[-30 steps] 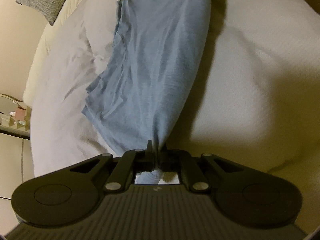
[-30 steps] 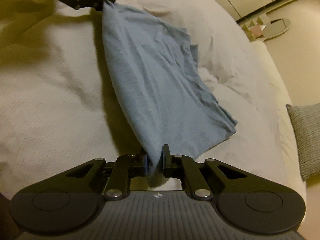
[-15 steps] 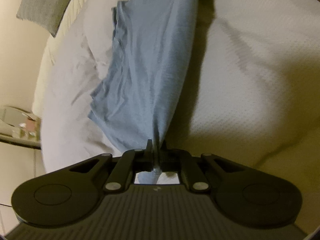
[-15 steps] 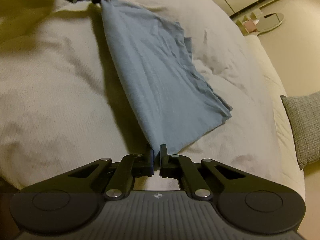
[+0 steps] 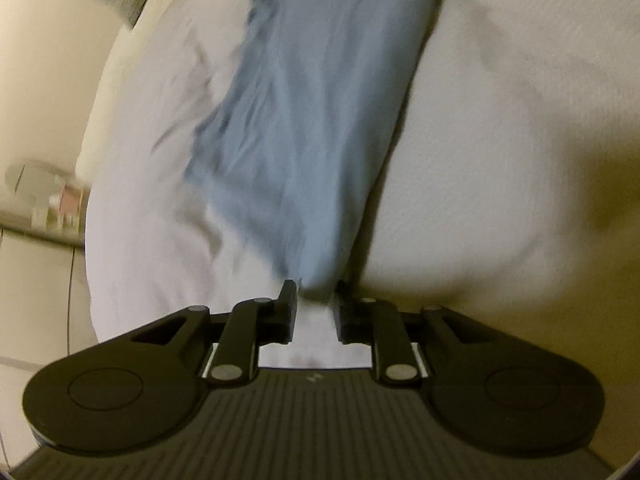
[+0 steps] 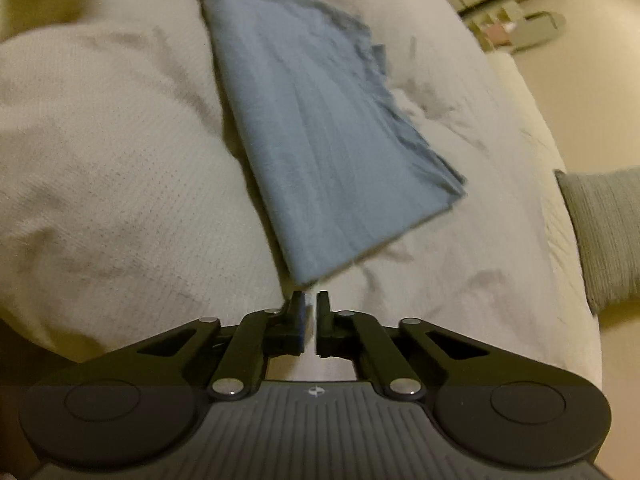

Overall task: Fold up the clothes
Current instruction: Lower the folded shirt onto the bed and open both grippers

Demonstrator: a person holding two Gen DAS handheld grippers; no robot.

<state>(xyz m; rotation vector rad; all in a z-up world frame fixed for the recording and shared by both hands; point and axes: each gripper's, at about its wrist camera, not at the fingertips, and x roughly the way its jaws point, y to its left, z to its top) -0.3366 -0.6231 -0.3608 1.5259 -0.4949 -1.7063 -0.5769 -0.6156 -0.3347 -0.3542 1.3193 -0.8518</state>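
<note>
Cloth, a blue folded garment (image 6: 332,140), lies flat on the white duvet (image 6: 112,152), long axis running straight ahead between my grippers. My right gripper (image 6: 311,312) stands slightly parted, empty; my left gripper (image 5: 314,306) wider, empty.

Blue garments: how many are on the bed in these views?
1. A single blue garment lies folded on the white duvet, stretching away from both grippers. Nothing else blue shows, though the folds could hide something.
</note>
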